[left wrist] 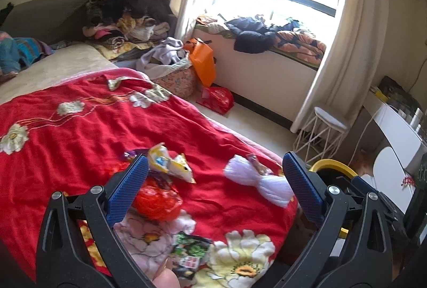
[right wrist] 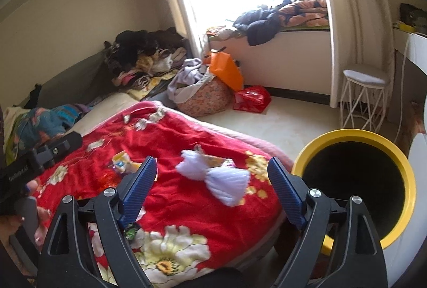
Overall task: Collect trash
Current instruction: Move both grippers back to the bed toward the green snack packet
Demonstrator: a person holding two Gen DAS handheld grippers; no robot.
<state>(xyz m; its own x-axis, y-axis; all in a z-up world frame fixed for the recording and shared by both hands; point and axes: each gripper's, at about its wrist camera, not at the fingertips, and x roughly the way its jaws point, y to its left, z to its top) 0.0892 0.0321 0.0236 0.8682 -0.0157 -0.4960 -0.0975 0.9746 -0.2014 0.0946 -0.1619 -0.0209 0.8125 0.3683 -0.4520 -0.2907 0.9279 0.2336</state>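
Trash lies on a red floral bedspread: a white pleated wrapper, a yellow snack wrapper, a crumpled red wrapper, and a green-black packet. A yellow-rimmed black bin stands beside the bed's right edge. My left gripper is open and empty above the trash. My right gripper is open and empty, with the white wrapper showing between its fingers. The left gripper's body shows at the left edge of the right wrist view.
A clothes pile sits at the bed's far end. On the floor are a floral basket, an orange bag, a red bag and a white wire stool. A window seat holds clothes.
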